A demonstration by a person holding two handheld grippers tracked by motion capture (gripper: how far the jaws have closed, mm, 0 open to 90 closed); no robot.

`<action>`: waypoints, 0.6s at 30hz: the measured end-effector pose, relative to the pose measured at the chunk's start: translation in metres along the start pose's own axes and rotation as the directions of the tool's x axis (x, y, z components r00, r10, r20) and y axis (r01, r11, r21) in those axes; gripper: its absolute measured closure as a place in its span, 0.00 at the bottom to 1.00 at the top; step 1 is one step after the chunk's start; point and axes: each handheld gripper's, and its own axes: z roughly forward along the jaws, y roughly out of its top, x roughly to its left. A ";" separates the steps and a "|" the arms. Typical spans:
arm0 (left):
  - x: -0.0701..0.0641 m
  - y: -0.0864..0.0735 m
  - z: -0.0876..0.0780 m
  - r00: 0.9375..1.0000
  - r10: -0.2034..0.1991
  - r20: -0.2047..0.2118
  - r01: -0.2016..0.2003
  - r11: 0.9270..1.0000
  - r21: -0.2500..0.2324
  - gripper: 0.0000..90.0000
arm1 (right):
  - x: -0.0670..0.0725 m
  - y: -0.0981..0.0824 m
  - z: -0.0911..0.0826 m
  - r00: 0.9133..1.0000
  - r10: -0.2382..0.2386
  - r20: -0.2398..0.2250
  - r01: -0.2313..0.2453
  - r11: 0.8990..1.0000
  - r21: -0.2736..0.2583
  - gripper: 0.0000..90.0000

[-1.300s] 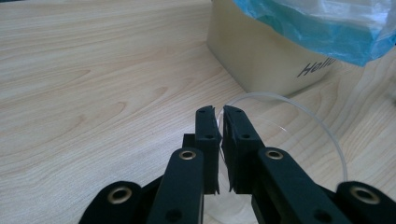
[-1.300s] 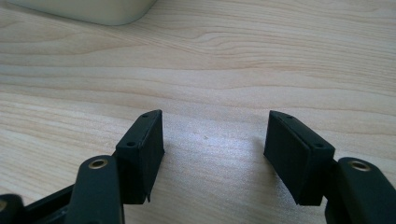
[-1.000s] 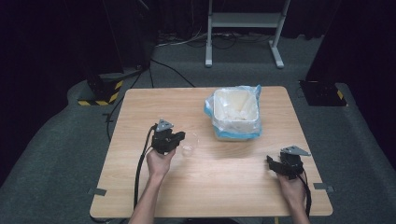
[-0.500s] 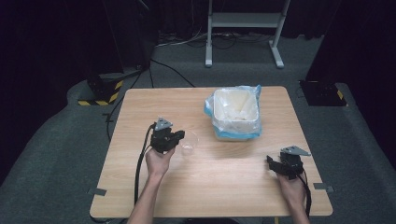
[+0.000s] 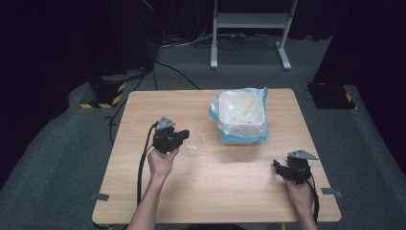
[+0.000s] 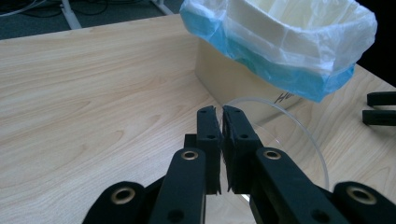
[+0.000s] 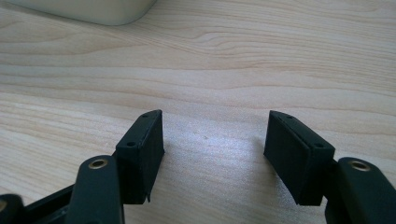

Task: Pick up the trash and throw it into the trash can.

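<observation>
Wooden desk (image 5: 230, 191), light grain, square top, standing on grey carpet in a dark room.

Left tool (image 5: 184, 136), seen from the high view, sits left of centre on the desk, held in the person's left hand (image 5: 161, 162), with its cable (image 5: 142, 163) trailing back along the forearm. Its jaws point toward the bin. In the left gripper view the left tool (image 6: 220, 122) has its jaws pressed together on the thin rim of a clear plastic cup (image 6: 289, 135); the rim edge runs down between the two pads, and the rest of the rim arcs off to the right. In the high view the clear plastic cup (image 5: 195, 141) lies just beside the jaw tips, between the tool and the bin, faint against the wood.

White bin (image 5: 241, 115) with a blue-and-white plastic liner folded over its rim stands right of centre toward the far edge. In the left gripper view the white bin (image 6: 299, 37) is close ahead, near the cup but apart from it.

Right tool (image 5: 278, 165) is near the right front corner, in the person's right hand (image 5: 298, 191), well apart from the bin and cup. In the right gripper view the right tool (image 7: 215, 140) has its jaws wide apart with bare wood between them, low over the desk.
</observation>
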 end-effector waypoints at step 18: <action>-0.001 0.039 -0.009 0.999 -0.005 0.053 0.008 0.998 -0.057 0.95 | 0.000 0.000 0.000 1.000 0.000 0.000 0.000 1.000 0.000 0.41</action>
